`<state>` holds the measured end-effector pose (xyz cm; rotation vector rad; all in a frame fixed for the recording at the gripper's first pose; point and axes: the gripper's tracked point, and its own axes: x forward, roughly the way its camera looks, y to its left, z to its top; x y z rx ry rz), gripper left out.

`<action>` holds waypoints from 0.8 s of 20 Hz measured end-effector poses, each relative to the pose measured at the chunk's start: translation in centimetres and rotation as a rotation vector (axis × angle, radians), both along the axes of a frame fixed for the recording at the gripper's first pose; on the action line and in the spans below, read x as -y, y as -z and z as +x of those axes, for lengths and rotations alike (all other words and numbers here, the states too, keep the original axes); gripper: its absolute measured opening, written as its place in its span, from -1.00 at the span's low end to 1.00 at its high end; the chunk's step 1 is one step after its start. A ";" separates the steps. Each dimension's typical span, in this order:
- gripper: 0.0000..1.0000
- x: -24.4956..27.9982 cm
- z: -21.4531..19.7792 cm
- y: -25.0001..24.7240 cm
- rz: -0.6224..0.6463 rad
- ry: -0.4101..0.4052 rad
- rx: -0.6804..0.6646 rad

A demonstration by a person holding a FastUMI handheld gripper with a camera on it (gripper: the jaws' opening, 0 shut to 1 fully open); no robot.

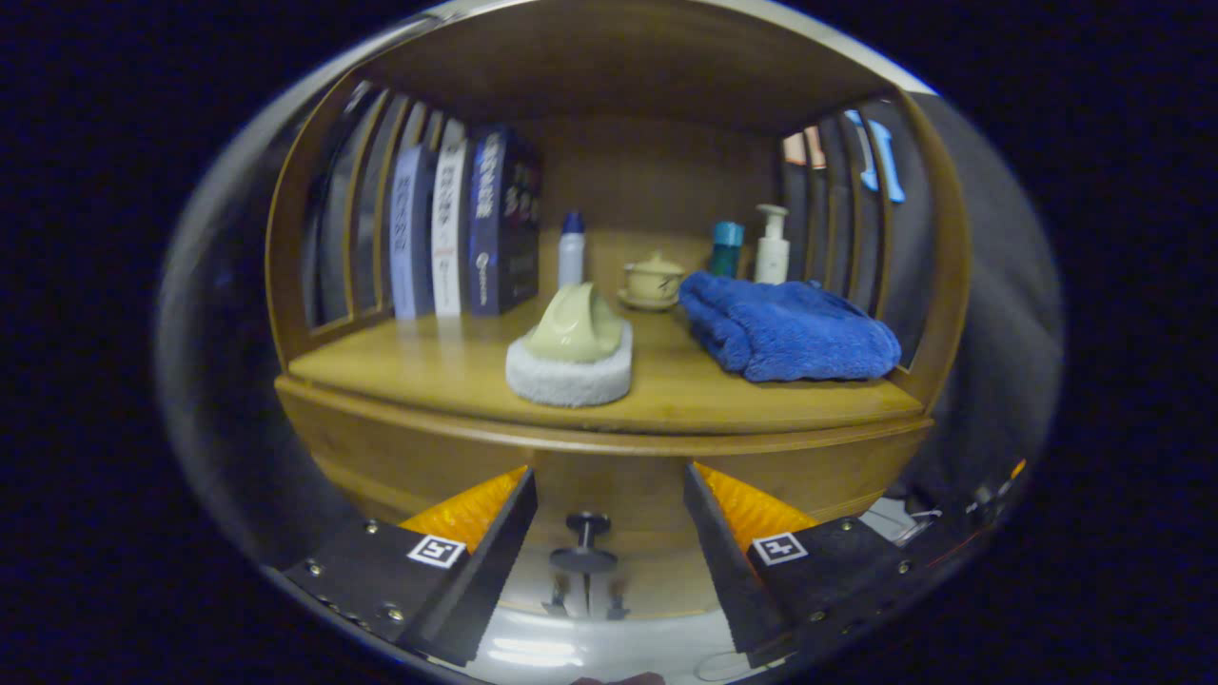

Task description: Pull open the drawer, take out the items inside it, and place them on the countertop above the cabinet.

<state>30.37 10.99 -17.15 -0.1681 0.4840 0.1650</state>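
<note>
A wooden cabinet fills the scene, with its drawer front (609, 480) closed just ahead of my fingers. The drawer's dark round knob (587, 538) sits between my two fingers, a little beyond their tips and untouched. My gripper (609, 485) is open, nothing held. Above the drawer lies the wooden countertop (428, 366). What is inside the drawer is hidden.
On the countertop stand a pale green scrubber on a white pad (571, 347), a folded blue towel (785, 328), upright books (466, 228), a white bottle (571, 249), a lidded cup on a saucer (653, 281), a teal bottle (726, 249) and a pump bottle (772, 245). Slatted sides enclose the shelf.
</note>
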 end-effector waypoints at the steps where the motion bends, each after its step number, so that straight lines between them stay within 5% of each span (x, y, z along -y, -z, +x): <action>1: 0.88 0.1 -0.7 0.0 -0.017 -0.035 -0.025; 4: 0.89 1.0 -1.9 -1.2 0.006 -0.108 -0.030; 16: 0.88 20.9 -7.1 -0.9 -0.127 -0.114 -0.015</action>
